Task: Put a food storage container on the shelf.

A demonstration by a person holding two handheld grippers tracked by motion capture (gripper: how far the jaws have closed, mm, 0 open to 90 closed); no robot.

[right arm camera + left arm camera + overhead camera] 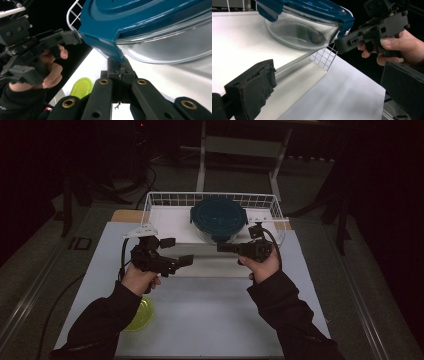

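Observation:
A round glass container with a dark blue clip lid sits at the front of a white wire basket. My right gripper points left, shut. Its tips touch the underside of the lid's latch tab; I cannot tell whether the tab is pinched between them. In the left gripper view the right gripper shows under the lid's corner. My left gripper hovers open left of the container, with nothing between its pads.
A lime-green plastic piece lies on the white table near its front left, partly under the left forearm, and appears in the right gripper view. The basket's wire wall stands just behind both grippers. Dark floor surrounds the table.

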